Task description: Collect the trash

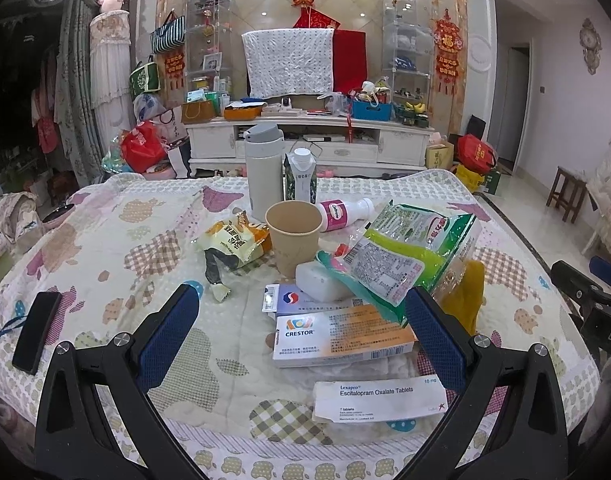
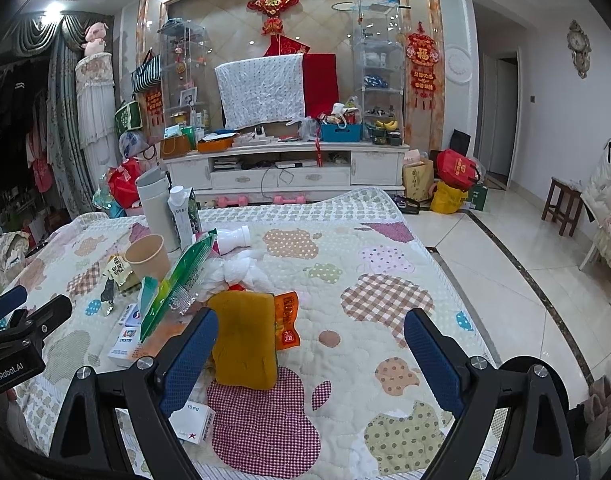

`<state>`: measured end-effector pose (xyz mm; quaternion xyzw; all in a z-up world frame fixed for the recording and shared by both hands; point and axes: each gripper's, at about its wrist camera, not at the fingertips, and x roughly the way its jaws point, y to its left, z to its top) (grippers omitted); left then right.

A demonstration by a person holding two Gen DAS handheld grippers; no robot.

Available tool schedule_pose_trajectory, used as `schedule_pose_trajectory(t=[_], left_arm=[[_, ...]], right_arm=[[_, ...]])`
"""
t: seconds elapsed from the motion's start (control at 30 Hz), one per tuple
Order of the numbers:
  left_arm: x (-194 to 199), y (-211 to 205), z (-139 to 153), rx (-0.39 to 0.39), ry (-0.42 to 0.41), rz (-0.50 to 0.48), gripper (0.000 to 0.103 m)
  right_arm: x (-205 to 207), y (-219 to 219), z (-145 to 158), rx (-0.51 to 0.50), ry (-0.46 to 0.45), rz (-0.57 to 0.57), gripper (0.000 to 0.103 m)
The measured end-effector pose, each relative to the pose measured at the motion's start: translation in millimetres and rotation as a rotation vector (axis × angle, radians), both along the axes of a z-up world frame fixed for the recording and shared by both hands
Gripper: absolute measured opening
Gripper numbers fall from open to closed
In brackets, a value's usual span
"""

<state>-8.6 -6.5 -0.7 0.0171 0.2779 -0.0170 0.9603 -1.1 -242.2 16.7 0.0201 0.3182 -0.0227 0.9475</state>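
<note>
Trash sits heaped mid-quilt: green wrapper (image 1: 401,256) draped over the Crestor box (image 1: 341,336), paper cup (image 1: 294,236) upright behind. Left gripper (image 1: 301,320) hovers above the boxes, jaws spread, empty, likely lining up a pick. Right gripper (image 2: 311,344), equally spread, hangs beside the yellow sponge (image 2: 243,340).

— What trash do we see on the quilt?
— An upright paper cup (image 1: 294,236), a crumpled yellow wrapper (image 1: 235,244) left of it, a green bag (image 1: 405,256) leaning over flat pill boxes (image 1: 341,336).
</note>
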Motion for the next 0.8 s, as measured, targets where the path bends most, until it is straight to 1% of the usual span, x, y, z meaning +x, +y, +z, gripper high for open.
schedule_pose_trajectory(t=[0.13,0.17,0.33,0.43,0.53,0.73,0.8], left_arm=[[-0.6,-0.3,-1.2,0.006,0.001,0.0,0.102],[-1.0,0.5,-1.0,-0.015,0.005,-0.002,0.102],[-1.8,1.5,-1.5,-0.05,0.028,-0.002,0.102],[-1.6,1.3,-2.0,-0.047,0.04,0.0,0.102],[-0.9,1.3,-4.0,-0.048,0.035,0.002,0.102],[4.3,3.2,-7.3,-0.054,0.062,0.007,0.102],[4.4,3.2,-8.1,-0.043,0.05,0.005,0.102]], right_arm=[[0.8,0.8,-1.4,0.005,0.003,0.003,0.092],[0.9,1.0,-1.5,0.006,0.003,0.002,0.092],[1.5,0.8,-2.5,0.011,0.006,-0.002,0.092],[1.6,0.1,-2.6,0.017,0.004,-0.004,0.092],[2.7,-1.5,-5.2,0.029,0.013,-0.004,0.092],[4.5,-1.0,-9.1,0.034,0.029,0.002,0.092],[4.7,-2.5,-9.9,0.036,0.033,0.004,0.092]])
